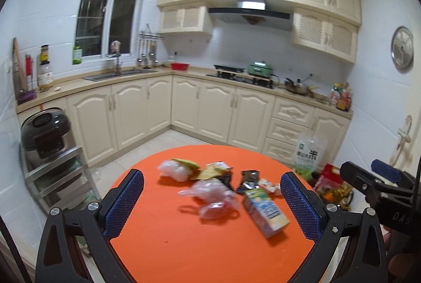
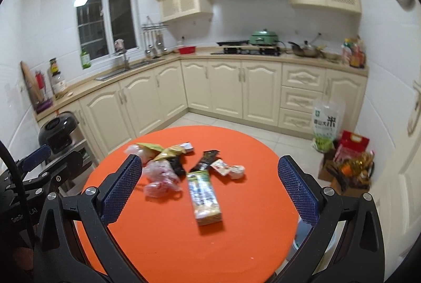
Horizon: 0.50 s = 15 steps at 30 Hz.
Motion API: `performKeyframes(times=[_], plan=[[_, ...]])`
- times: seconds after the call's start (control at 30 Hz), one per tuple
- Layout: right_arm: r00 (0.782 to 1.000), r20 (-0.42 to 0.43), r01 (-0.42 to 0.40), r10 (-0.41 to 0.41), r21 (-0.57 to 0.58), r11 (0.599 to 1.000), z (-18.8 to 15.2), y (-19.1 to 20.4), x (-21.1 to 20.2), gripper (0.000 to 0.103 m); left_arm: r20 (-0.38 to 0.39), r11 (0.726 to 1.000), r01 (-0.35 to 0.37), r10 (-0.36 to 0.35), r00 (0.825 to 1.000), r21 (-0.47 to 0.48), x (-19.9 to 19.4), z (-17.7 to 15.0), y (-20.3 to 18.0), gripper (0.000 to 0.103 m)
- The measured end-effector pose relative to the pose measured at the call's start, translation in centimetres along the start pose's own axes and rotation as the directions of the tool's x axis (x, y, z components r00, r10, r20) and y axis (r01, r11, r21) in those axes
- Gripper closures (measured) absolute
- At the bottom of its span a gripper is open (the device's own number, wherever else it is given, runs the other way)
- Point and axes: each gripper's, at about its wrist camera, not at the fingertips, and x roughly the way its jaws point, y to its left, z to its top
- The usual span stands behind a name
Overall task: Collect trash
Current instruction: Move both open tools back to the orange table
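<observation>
Both tongs, the left gripper (image 1: 211,204) and the right gripper (image 2: 210,189), were held wide open and empty. The trash was seen mid-frame on the orange round table (image 1: 184,251): a juice carton (image 1: 264,212), plastic bags (image 1: 210,197), wrappers. Nothing was yet grasped; an approach downward seemed required next.

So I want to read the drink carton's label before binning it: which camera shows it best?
The right wrist view: the drink carton lies lengthwise, near centre, unobstructed. The left wrist view shows it angled, off to the right, equally blurred.
</observation>
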Motion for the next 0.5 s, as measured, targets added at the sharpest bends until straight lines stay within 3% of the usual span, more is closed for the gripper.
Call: performKeyframes(times=[0.17, 0.27, 0.5], plan=[[1.0, -0.021, -0.017, 0.016, -0.034, 0.999, -0.2, 1.6, 0.8, 0.0, -0.026, 1.0, -0.018, 0.018, 0.999, 0.003, -1.1, -2.1, -0.4, 0.001], [0.999, -0.049, -0.014, 0.012, -0.036, 0.999, -0.6, 1.5, 2.1, 0.0, -0.056, 1.0, -0.021, 0.021, 0.998, -0.002, -0.4, -1.7, -0.1, 0.001], [0.988, -0.151, 0.014, -0.017, -0.017, 1.0, -2.2, -0.6, 6.3, 0.0, -0.165, 1.0, -0.014, 0.012, 0.986, -0.016, 5.3, 1.2, -0.1, 0.001]])
